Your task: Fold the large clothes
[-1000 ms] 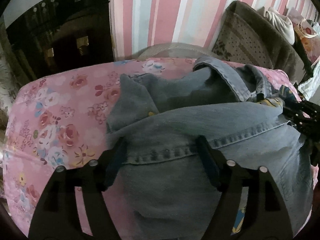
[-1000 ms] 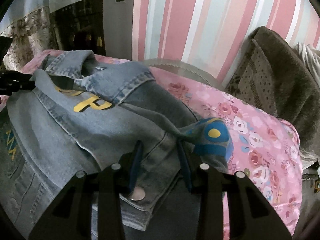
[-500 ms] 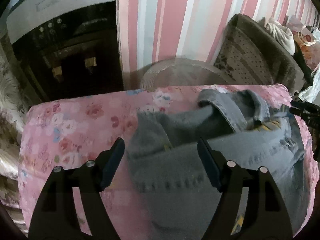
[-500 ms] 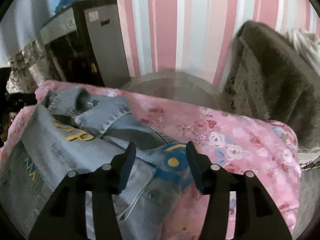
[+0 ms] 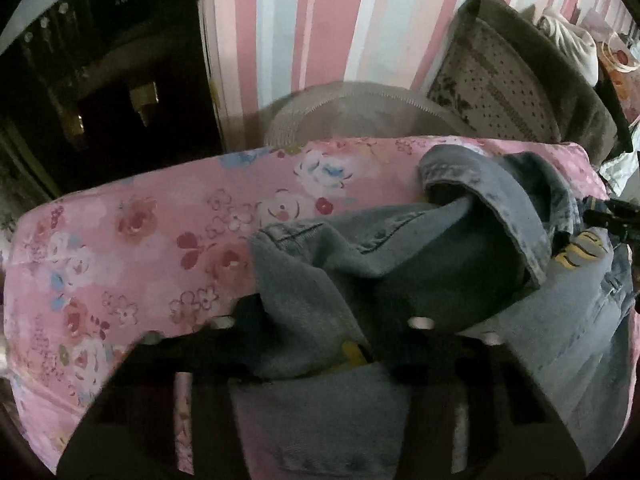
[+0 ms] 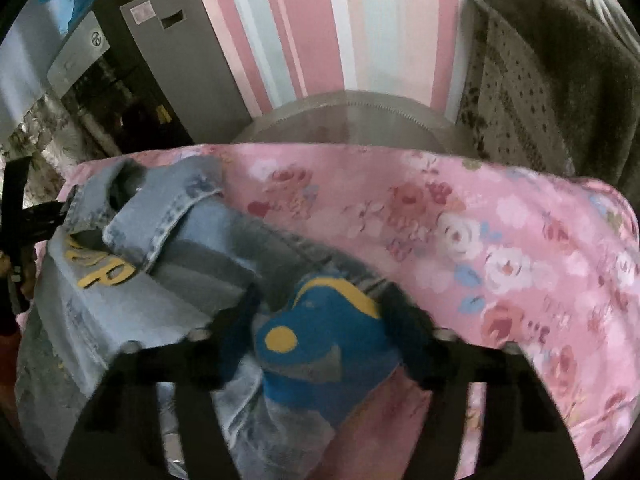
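One denim jacket (image 5: pixel 400 272) lies rumpled on a pink floral bedspread (image 5: pixel 132 248). Left gripper (image 5: pixel 320 320) is closing narrowly, its jaws bunching a grey fold. Right gripper (image 6: pixel 320 312) is closing on the blue-and-yellow patch (image 6: pixel 320 344) at the jacket's edge. Behind stands a striped wall (image 6: pixel 340 20).

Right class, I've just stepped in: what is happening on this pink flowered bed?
A person is folding a denim jacket on a pink floral bedspread, with a handheld gripper in each hand. The left gripper is closing its jaws over a bunched fold of denim near the collar. The right gripper is closing around the part bearing a blue and yellow fish patch. The jacket is still rumpled, not yet folded flat.
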A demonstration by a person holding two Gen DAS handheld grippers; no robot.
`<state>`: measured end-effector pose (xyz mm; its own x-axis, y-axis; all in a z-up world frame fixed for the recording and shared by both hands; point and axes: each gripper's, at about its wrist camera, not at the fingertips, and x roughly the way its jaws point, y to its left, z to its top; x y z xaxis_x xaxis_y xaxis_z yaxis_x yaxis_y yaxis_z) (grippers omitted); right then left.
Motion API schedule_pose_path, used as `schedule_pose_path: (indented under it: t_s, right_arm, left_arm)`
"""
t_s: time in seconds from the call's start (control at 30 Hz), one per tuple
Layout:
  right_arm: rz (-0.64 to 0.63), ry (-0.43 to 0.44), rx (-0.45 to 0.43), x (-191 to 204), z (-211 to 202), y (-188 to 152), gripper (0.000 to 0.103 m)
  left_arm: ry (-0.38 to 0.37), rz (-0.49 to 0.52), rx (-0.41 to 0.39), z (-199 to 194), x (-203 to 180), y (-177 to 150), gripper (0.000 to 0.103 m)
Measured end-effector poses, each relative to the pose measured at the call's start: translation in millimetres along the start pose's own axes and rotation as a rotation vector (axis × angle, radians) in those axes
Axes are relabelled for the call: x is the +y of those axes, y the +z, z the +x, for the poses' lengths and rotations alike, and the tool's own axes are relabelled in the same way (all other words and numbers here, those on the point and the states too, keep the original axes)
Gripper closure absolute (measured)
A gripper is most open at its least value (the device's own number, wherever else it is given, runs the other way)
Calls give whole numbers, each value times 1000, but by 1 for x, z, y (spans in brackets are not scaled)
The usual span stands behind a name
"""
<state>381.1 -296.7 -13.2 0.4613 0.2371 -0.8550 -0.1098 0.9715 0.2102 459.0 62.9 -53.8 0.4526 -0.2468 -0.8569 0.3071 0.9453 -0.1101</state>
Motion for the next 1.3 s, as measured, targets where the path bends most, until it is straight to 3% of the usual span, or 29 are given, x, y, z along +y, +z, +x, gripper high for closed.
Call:
schedule_pose_path:
  t_s: [0.07,0.17,0.27,0.33,0.4,0.47,0.5,0.57,0.73,0.77,0.83,0.87,0.9,1.1,1.23,1.3]
  right_arm:
    - [-80,-41,-52,17,-12,-2,75]
    - [-196,-101,-172,45,-42,-3,80]
    - [-308,-221,-315,68,-76,-8,82]
    - [-352,-306,-370,74,-81,-9,82]
    - [-329,-326,-340,64,-68,-6,82]
    - [-290,-312,-265,47,-40,-4,82]
    - [-288,-320,-224,43,-25,-6,82]
    - [-268,-322,-165,35,1,-9,81]
    - [-133,-237,-160,15,-10,2,65]
    - [-119,-219,-172,13,-17,3,64]
    - [-94,-174,-203,13,-35,1,58]
    - [-86,-159,-223,14,-44,-1,54]
    - [-82,-155,-244,16,-54,-3,52]
    - [-161,-113,-317,57,-93,-29,49]
    - [-261,-75,-241,95,-73,-49,49]
    - [-283,-70,-196,104,-56,-56,50]
  left_arm:
    - [-28,-19,-35,-11,-2,-3,95]
    - [2,13,-131,-37,-14,-9,97]
    - [-2,57,-265,-76,-26,-18,97]
    - [40,87,-321,-87,-27,-23,97]
    - [45,50,-286,-74,-15,-20,96]
    - [34,-11,-201,-44,5,-20,96]
    - [73,-25,-156,-24,13,-21,94]
    - [34,-71,-105,-5,23,-23,93]
    - [97,-35,-107,-14,7,-18,91]
    - [105,-32,-111,-17,5,-18,86]
    - [126,-26,-132,-29,3,-18,60]
    - [137,-30,-156,-38,2,-19,36]
    - [147,-37,-181,-45,2,-20,25]
    - [77,-22,-210,-85,-17,-37,19]
    - [36,34,-163,-76,-49,-56,18]
    - [62,60,-132,-63,-61,-64,18]
